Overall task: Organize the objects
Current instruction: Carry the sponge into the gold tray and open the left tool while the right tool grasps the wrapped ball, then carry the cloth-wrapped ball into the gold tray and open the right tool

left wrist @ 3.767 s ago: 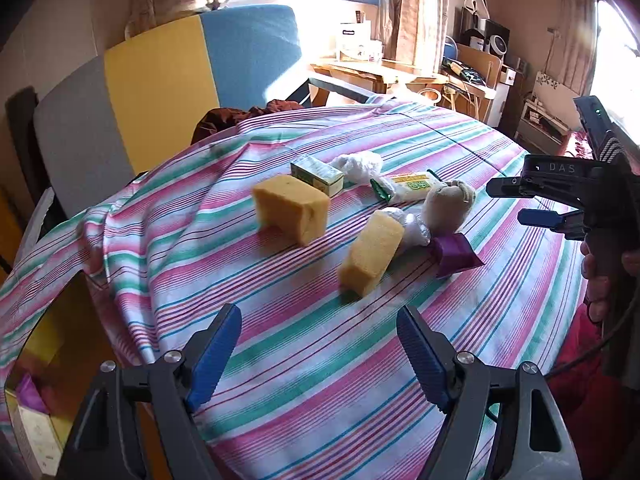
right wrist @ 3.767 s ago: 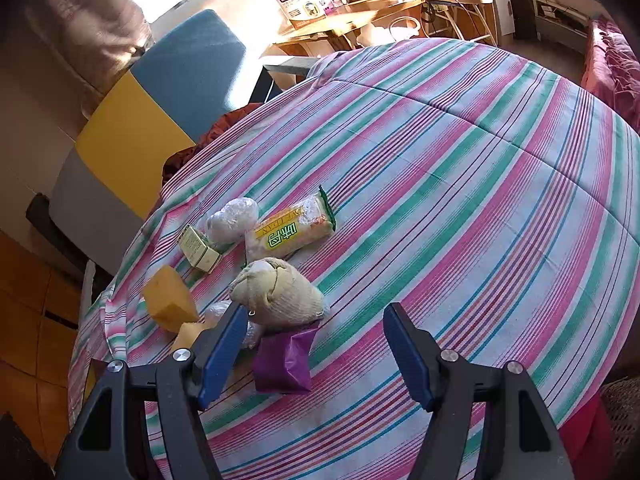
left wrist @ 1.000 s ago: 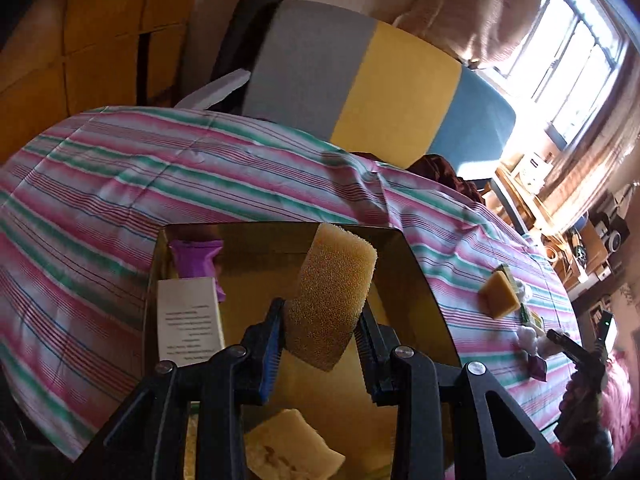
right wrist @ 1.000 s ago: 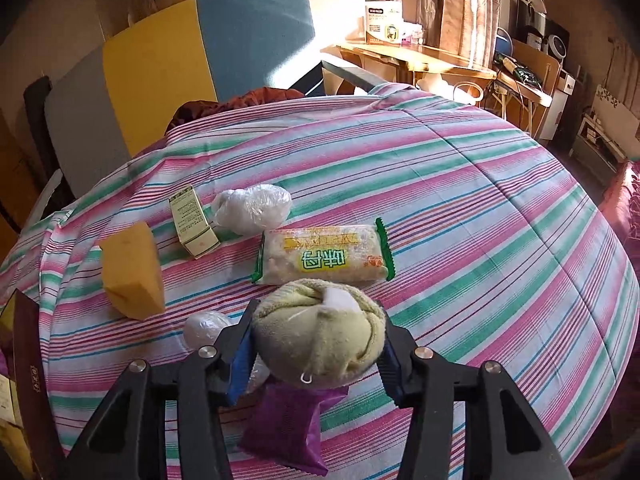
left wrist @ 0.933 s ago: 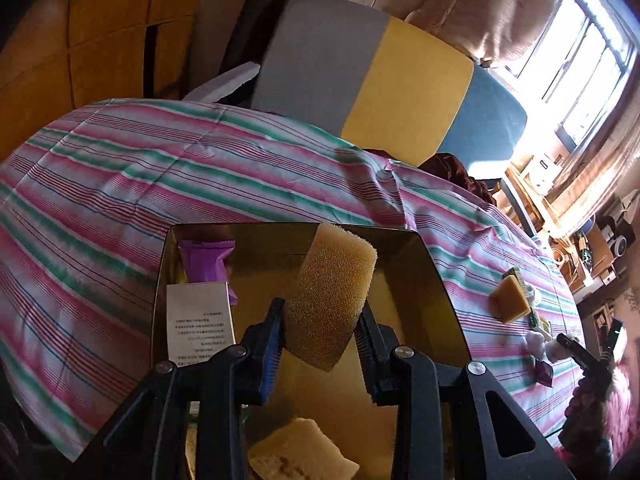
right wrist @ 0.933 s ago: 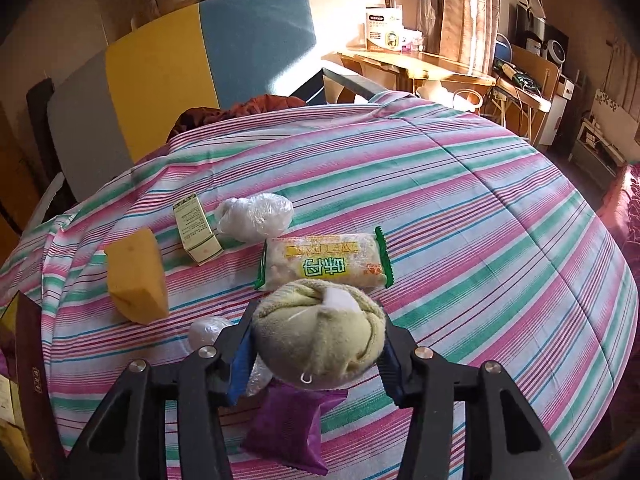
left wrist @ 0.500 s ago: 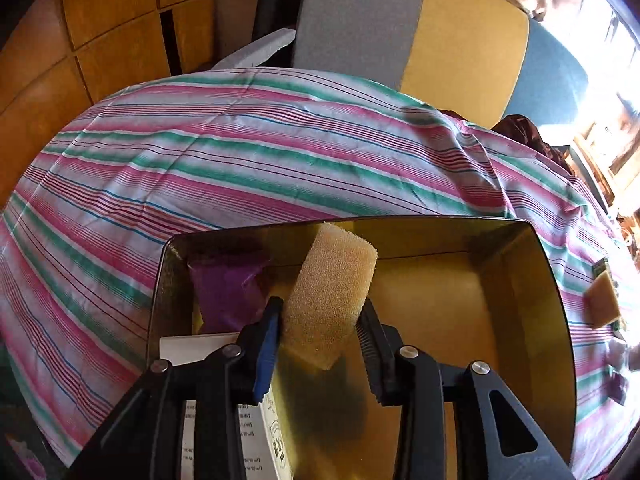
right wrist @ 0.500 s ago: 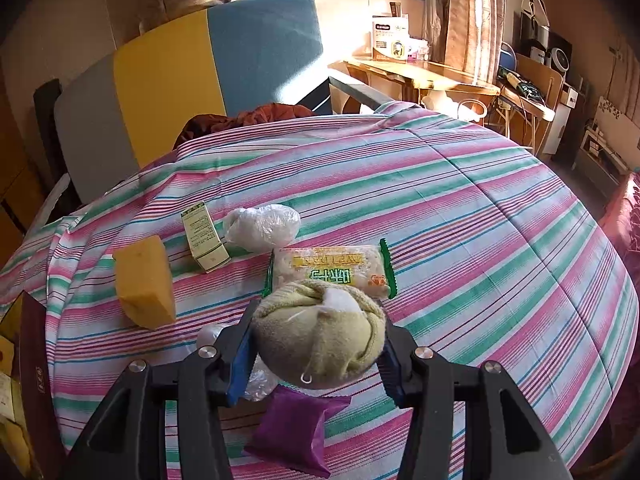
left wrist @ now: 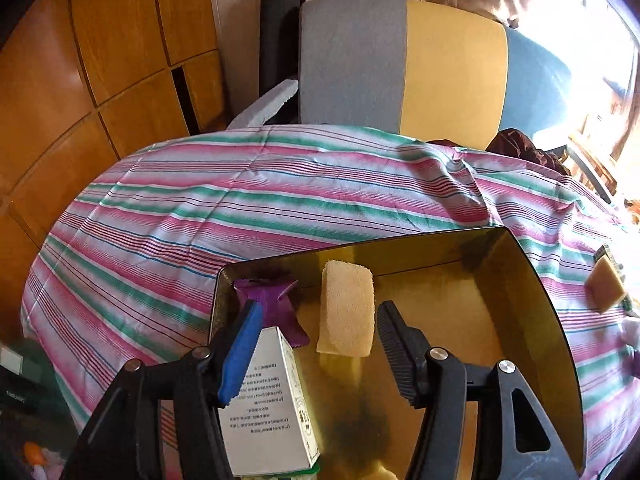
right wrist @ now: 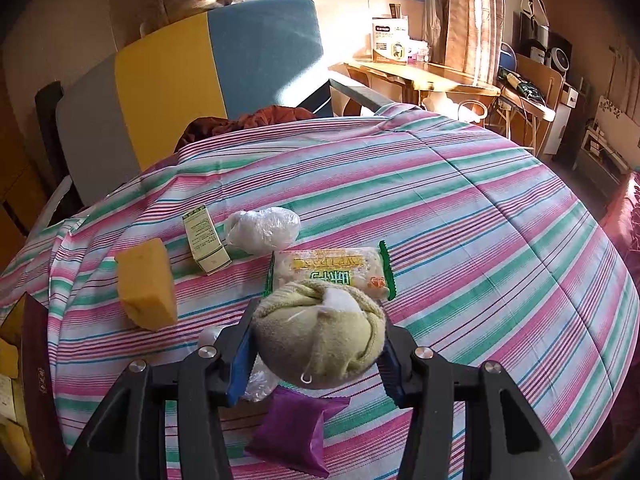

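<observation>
The left gripper (left wrist: 316,344) tilts steeply down over a gold-lined box (left wrist: 532,292) at the lower centre of its frame. Its jaws are opening, and the yellow sponge (left wrist: 347,312) between them stands on the box floor with a clear gap to each pad. A purple packet (left wrist: 272,300) lies in the box's upper-left corner, just left of the sponge, and a white printed carton (left wrist: 272,408) stands behind the blue left pad (left wrist: 240,356) at the lower left.

The right gripper (right wrist: 320,344) also points steeply down, at the lower centre of its frame, above the striped cloth (right wrist: 480,240). Its jaws are partly closed and clamp a rolled beige towel ball (right wrist: 320,336) from both sides. Just beyond the ball lies a green-edged snack pack (right wrist: 332,268); another purple packet (right wrist: 296,428) lies below it. An orange sponge block (right wrist: 148,288) stands at the left.
</observation>
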The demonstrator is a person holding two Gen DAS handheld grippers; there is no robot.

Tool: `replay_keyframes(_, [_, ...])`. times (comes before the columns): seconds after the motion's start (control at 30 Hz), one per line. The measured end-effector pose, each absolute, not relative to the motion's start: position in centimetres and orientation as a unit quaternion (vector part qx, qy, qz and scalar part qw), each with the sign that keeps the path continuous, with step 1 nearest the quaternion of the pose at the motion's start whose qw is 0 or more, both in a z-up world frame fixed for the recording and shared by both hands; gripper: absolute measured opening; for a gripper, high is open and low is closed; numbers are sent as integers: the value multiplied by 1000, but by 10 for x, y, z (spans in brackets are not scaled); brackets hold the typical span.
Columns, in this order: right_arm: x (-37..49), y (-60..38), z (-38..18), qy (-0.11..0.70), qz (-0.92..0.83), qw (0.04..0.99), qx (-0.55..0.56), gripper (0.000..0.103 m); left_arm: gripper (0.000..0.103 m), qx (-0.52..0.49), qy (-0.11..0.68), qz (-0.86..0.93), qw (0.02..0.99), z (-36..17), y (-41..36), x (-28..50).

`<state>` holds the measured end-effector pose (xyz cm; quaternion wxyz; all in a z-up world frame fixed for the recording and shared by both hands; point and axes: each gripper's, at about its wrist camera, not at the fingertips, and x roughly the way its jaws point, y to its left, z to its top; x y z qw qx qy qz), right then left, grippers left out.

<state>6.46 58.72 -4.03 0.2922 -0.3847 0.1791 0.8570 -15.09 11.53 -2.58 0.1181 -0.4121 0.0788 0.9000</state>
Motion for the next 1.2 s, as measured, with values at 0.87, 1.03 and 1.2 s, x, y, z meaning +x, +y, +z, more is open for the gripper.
replay_keyframes(0.87, [65, 527, 15, 192, 895, 214, -342, 52, 69, -368, 56, 918, 136, -1, 75, -51])
replay_keyframes(1.03, [32, 458, 37, 170, 916, 111, -345, 52, 69, -367, 47, 920, 131, -2, 64, -49])
replay_keyframes(1.2, [-11, 364, 44, 127, 920, -15, -371, 52, 70, -367, 33, 921, 123, -3, 47, -47])
